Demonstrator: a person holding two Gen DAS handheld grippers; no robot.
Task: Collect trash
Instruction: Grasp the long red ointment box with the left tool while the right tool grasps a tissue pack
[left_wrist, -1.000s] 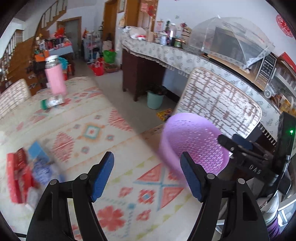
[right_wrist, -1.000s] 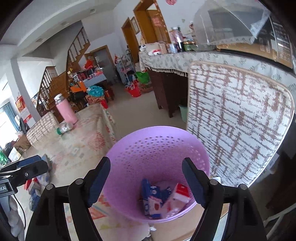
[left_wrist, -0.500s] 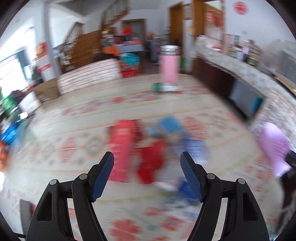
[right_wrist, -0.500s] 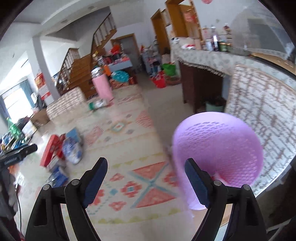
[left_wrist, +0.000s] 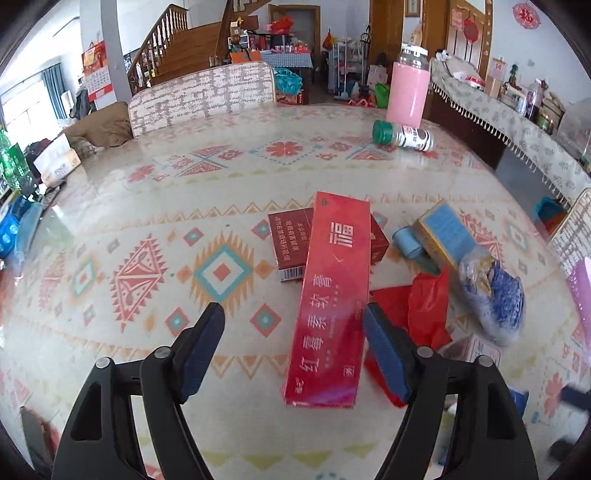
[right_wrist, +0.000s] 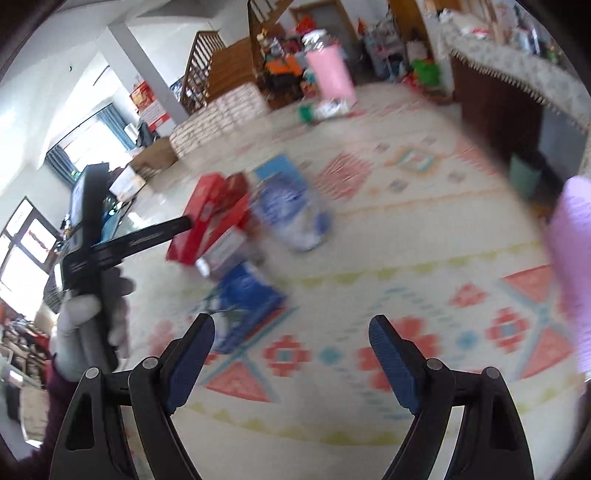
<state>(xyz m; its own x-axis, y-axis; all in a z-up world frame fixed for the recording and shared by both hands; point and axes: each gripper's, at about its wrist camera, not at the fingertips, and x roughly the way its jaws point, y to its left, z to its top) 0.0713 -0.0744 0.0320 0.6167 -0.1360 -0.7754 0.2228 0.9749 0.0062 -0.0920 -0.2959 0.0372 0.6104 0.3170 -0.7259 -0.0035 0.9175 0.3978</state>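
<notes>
A pile of trash lies on the patterned tablecloth (left_wrist: 155, 221). A long red carton (left_wrist: 330, 295) lies between the fingers of my open, empty left gripper (left_wrist: 293, 354), atop a dark red box (left_wrist: 290, 240). Beside it are a red plastic bag (left_wrist: 424, 310), a blue-and-gold box (left_wrist: 443, 236) and a clear bag with blue contents (left_wrist: 495, 291). My right gripper (right_wrist: 291, 362) is open and empty above the cloth, right of a blue packet (right_wrist: 247, 299). The purple basket (right_wrist: 572, 258) shows at the right edge. The right wrist view is blurred.
A pink flask (left_wrist: 408, 90) stands at the far side of the table with a green-capped bottle (left_wrist: 402, 134) lying before it. A woven chair back (left_wrist: 203, 96) is beyond the table. A sideboard (left_wrist: 517, 122) runs along the right.
Both grippers swung left, away from the purple basket, toward the trash pile. The left gripper now has the long red carton between its open fingers.
</notes>
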